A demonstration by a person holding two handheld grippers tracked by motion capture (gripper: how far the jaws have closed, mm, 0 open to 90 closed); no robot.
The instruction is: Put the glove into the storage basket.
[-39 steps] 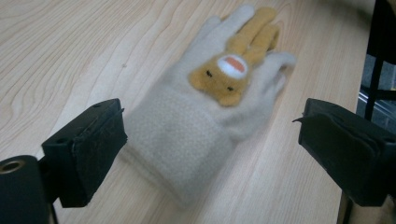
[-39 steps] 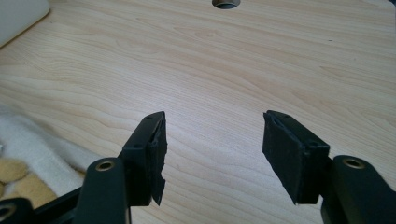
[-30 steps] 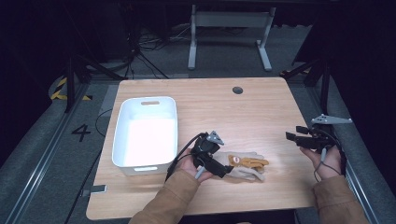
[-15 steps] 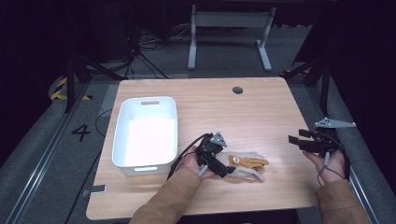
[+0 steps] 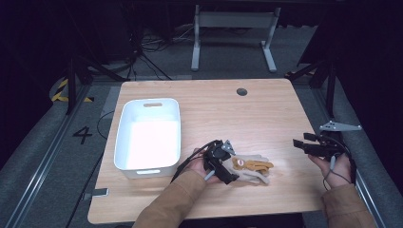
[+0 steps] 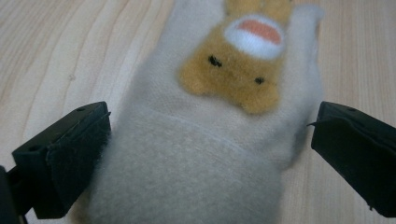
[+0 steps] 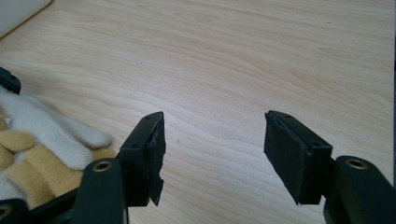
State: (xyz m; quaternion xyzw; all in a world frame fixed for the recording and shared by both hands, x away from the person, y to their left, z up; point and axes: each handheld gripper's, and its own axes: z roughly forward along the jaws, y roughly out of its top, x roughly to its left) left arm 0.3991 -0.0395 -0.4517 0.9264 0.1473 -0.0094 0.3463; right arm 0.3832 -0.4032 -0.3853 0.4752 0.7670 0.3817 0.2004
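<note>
Table (image 5: 266,109) first, then tub (image 5: 149,135) at its left: we should close our left gripper (image 6: 210,154), gaping astride the glove (image 6: 224,116) at the near edge, squarely on its cuff, while our right gripper (image 7: 212,154) waits open, empty.

Bright table, dark surrounds, blurry closeup
</note>
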